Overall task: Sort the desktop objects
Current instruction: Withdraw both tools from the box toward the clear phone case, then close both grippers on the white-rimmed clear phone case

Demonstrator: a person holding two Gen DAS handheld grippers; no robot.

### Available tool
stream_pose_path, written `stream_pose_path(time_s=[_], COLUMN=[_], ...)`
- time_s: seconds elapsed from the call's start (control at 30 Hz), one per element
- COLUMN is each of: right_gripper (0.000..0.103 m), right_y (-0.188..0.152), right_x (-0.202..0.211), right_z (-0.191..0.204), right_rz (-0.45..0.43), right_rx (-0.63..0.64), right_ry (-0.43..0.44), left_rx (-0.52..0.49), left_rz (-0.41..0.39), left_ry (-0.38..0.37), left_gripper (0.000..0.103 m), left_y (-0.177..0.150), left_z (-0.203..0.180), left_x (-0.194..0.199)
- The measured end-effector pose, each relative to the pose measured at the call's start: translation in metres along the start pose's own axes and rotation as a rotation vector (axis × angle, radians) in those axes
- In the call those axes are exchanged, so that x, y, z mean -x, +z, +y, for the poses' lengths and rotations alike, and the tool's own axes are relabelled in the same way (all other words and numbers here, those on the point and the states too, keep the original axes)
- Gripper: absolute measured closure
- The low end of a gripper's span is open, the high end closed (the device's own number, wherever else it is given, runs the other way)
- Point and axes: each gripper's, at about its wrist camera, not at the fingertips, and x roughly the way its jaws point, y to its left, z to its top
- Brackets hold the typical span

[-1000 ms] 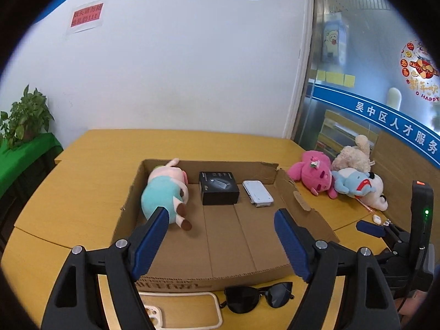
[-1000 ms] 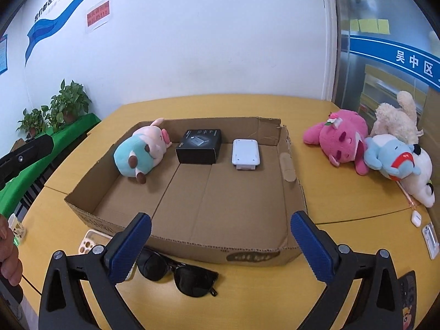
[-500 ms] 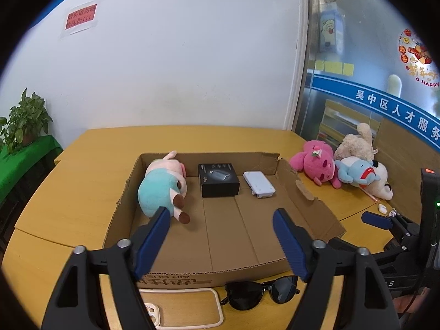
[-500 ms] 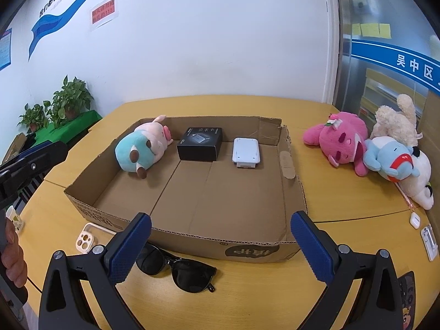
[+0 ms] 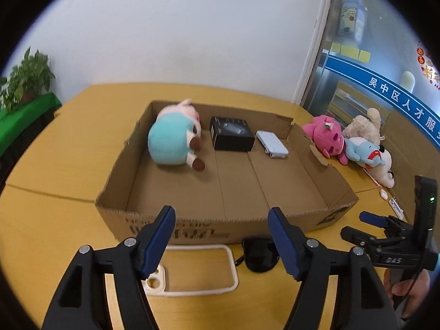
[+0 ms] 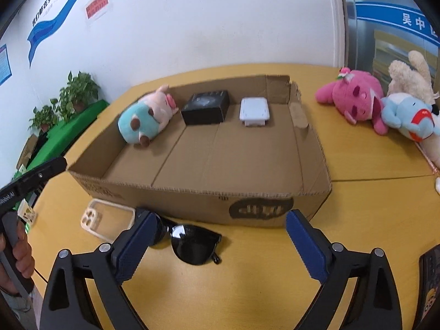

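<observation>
A shallow cardboard box on the yellow table holds a teal-and-pink plush pig, a black box and a white device. In front of the box lie black sunglasses and a cream phone case. My left gripper is open above the phone case and sunglasses. My right gripper is open just above the sunglasses.
A pink plush, a blue plush and a beige plush lie on the table right of the box. Small white items lie near the right edge. Potted plants stand at the left.
Both grippers have tilted down and moved closer to the table in front of the box. The sunglasses and phone case now sit between or just ahead of the fingers. Both stay open.
</observation>
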Motion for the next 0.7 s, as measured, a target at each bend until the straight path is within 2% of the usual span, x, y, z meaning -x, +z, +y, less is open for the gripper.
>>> stream_pose_path(time_s=[0.17, 0.37, 0.57, 0.7], right_gripper=[0.007, 0.007, 0.007, 0.007], right_y=[-0.015, -0.034, -0.048, -0.051], right_x=[-0.026, -0.046, -0.064, -0.08], right_z=[0.015, 0.066, 0.11, 0.13], right_rz=[0.096, 0.179, 0.247, 0.281], right_rx=[0.019, 0.139, 0.153, 0.145], right_ry=[0.058, 0.177, 0.345, 0.378], left_rx=[0.044, 0.077, 0.133, 0.155], left_rz=[0.048, 0.107, 0.199, 0.257], left_ry=[-0.004, 0.023, -0.025, -0.055], left_gripper=[0.033, 0.033, 0.033, 0.033], left_y=[-0.011, -0.025, -0.039, -0.043], left_z=[0.02, 0.055, 0.089, 0.11], left_x=[-0.008, -0.016, -0.032, -0.052])
